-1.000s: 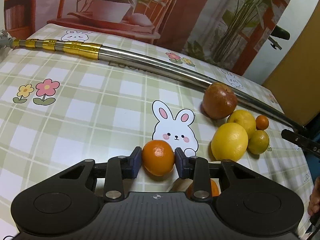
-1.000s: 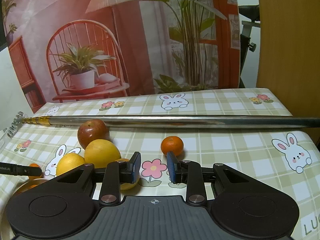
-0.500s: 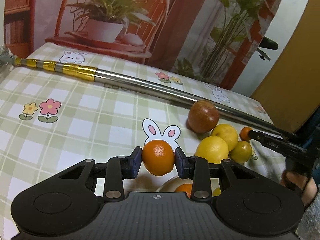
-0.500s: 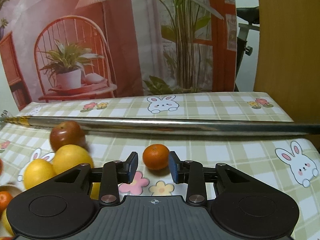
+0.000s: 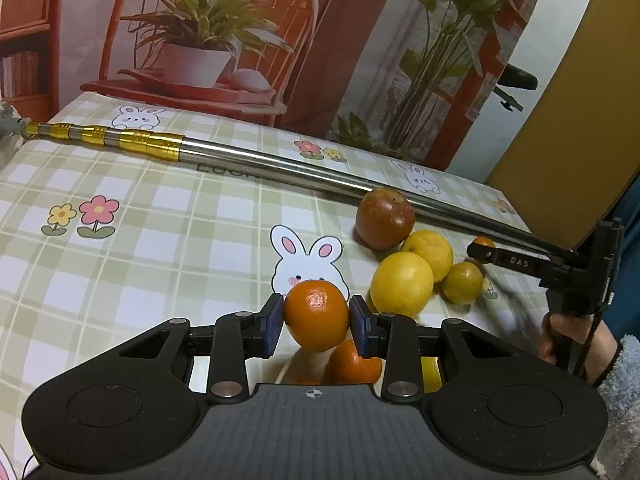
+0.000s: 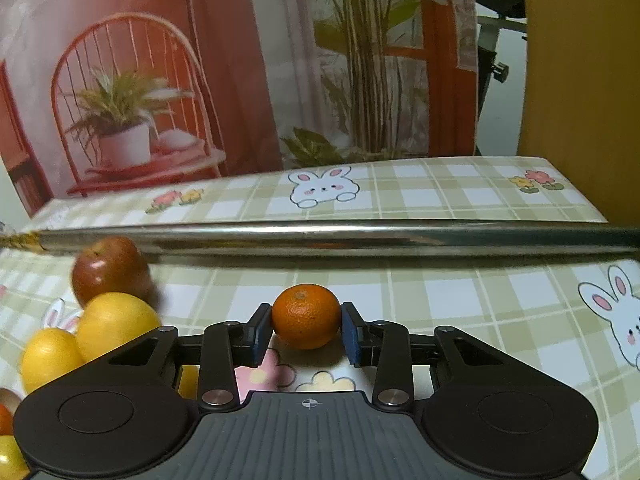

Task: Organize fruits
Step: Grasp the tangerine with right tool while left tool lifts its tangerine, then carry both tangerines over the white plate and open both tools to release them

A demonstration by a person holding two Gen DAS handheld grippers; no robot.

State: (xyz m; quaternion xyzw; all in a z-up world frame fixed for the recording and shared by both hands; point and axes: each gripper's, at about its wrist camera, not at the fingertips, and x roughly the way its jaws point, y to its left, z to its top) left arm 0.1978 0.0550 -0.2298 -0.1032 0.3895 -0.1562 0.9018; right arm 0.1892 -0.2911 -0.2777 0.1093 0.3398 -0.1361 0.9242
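Above the desk (image 5: 168, 240), the left claw (image 5: 316, 322), tilted downward, grips an orange (image 5: 316, 314) clear of the cloth. The right claw (image 6: 306, 330), angled down, brackets a mandarin (image 6: 306, 316) on the desk, pads touching.

Partly hidden behind the left gripper (image 5: 316, 330): some orange fruit (image 5: 352, 364); blurred by motion in the right wrist view: the red apple (image 6: 110, 270).

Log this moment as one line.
left gripper: shut on orange, lifted | right gripper: around mandarin on table, grip unclear
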